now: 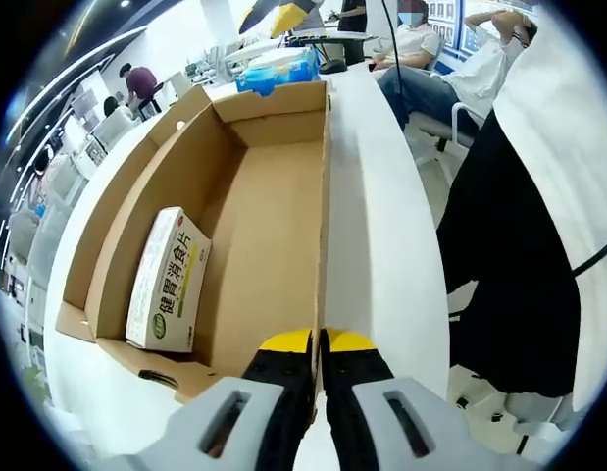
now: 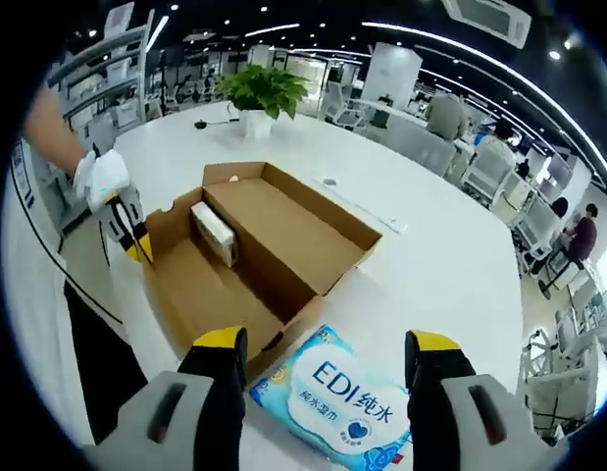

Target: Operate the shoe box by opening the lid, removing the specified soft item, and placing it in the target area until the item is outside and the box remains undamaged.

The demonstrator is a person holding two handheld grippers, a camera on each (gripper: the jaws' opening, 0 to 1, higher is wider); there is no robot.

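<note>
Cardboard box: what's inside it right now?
Inside the cardboard box one small white carton stands against a wall. The floor beneath that carton is hidden; the remaining floor looks bare.

Brown shoe box [image 2: 269, 245]; blue-white wipes pack [image 2: 332, 402]; white, possibly green-lettered carton [image 1: 168, 280].

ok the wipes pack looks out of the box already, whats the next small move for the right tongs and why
Probably back the right tongs straight off. They stand open around the blue wipes pack, which lies on the white table outside the cardboard box. The left tongs are pinching the box wall.
</note>
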